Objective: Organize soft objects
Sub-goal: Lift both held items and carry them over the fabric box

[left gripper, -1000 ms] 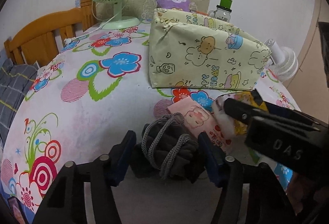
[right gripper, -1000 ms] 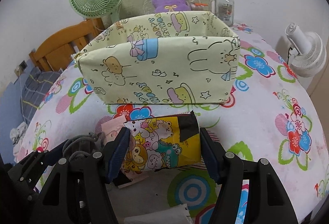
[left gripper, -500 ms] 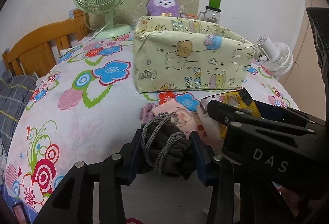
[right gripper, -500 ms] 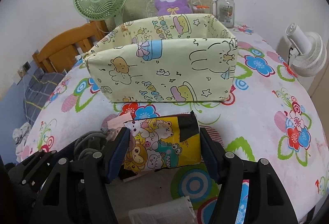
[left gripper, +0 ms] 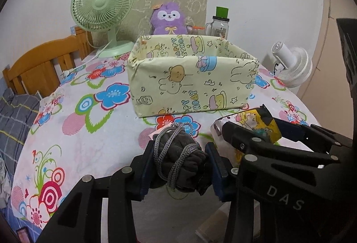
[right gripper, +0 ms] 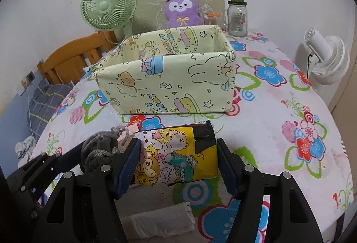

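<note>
1. The left gripper (left gripper: 180,167) has its jaws clamped on a dark grey glove bundle (left gripper: 178,160) wrapped in grey cord, held just in front of the fabric box (left gripper: 191,77).
2. The right gripper (right gripper: 178,162) has its jaws clamped on a yellow cartoon packet (right gripper: 178,156), also just before the box's front wall.
3. The box stands open-topped on the flowered tabletop (right gripper: 279,131).
4. Behind the box sit a green fan (left gripper: 102,6) and a purple plush (left gripper: 168,18).

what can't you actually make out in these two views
- Box floor: in both wrist views the front wall of the box hides whatever lies inside.
- Pink packet: left wrist view, mostly covered by the gray gloves in the left gripper.
- White pack: right wrist view, partly behind the right gripper; no label readable.
</note>
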